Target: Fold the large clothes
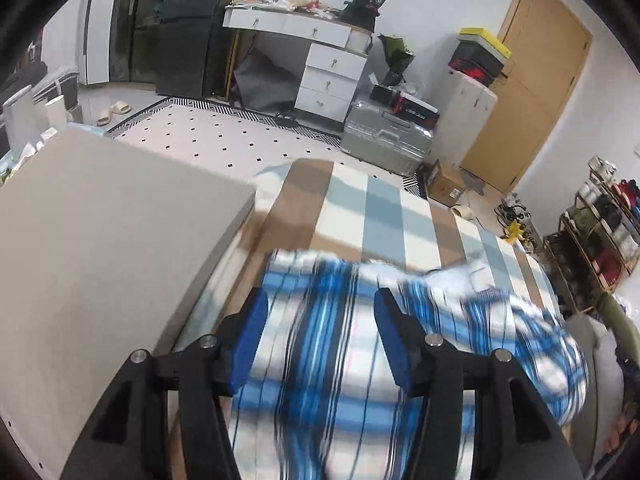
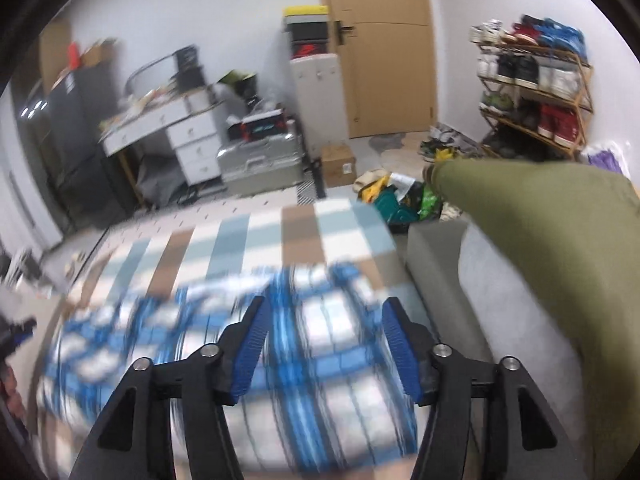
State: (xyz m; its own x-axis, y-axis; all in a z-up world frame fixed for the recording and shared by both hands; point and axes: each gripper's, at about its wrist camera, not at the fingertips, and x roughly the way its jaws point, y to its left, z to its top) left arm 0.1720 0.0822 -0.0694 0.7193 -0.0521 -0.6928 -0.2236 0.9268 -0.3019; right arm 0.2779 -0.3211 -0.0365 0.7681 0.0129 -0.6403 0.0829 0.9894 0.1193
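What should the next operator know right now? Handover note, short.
Left gripper: open, nothing between the pads, above the blue plaid garment.
Right gripper: open, empty, over the same garment.
Garment lies bunched and rumpled on the checked bedspread; grey board to its left, grey sofa to its right.
Done: no neat fold visible; both views blurred.
Left: regrip, spread flat, fold.

Left gripper (image 1: 320,316) above a plaid shirt (image 1: 332,344)

Blue pads (image 1: 250,344) apart; blurred shirt lies on a checked bedspread (image 1: 384,208).
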